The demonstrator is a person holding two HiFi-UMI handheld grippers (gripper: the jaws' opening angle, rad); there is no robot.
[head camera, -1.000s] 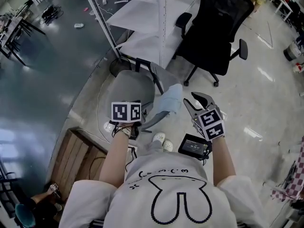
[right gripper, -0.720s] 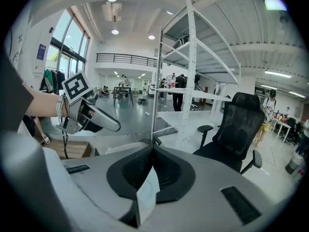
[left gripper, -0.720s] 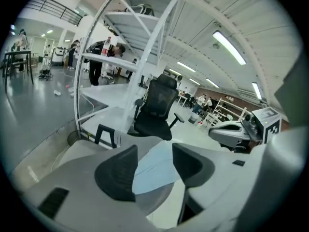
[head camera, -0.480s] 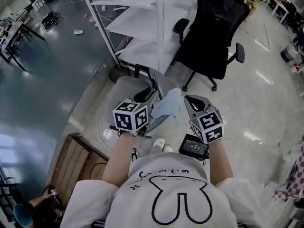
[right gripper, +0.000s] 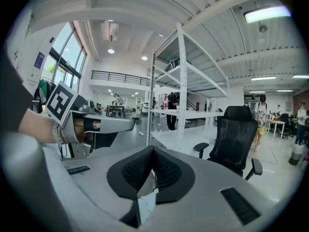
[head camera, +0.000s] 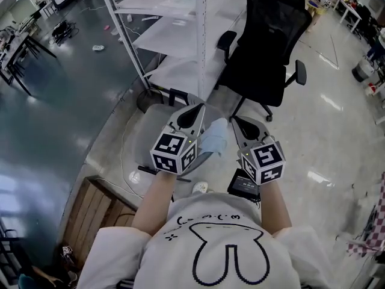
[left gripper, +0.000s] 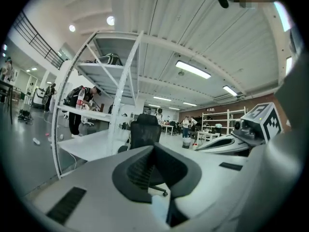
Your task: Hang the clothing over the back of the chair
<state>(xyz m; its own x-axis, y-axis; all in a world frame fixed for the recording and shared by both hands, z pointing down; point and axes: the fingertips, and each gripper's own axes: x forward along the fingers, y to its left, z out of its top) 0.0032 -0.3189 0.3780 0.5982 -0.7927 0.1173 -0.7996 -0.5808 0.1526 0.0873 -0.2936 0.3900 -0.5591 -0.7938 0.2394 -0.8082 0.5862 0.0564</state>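
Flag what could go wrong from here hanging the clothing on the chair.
1. Both the left gripper and right gripper are shut on only a thin edge of the light blue clothing; it may slip out.
2. The clothing hangs bunched between them, close over the grey chair, so it could snag or land crumpled rather than draped.

The right gripper (right gripper: 153, 150) has its jaws pressed together on a fold of pale blue clothing (right gripper: 146, 204), with the left gripper (right gripper: 128, 124) alongside and white shelving (right gripper: 181, 105) and a black office chair (right gripper: 236, 132) beyond.
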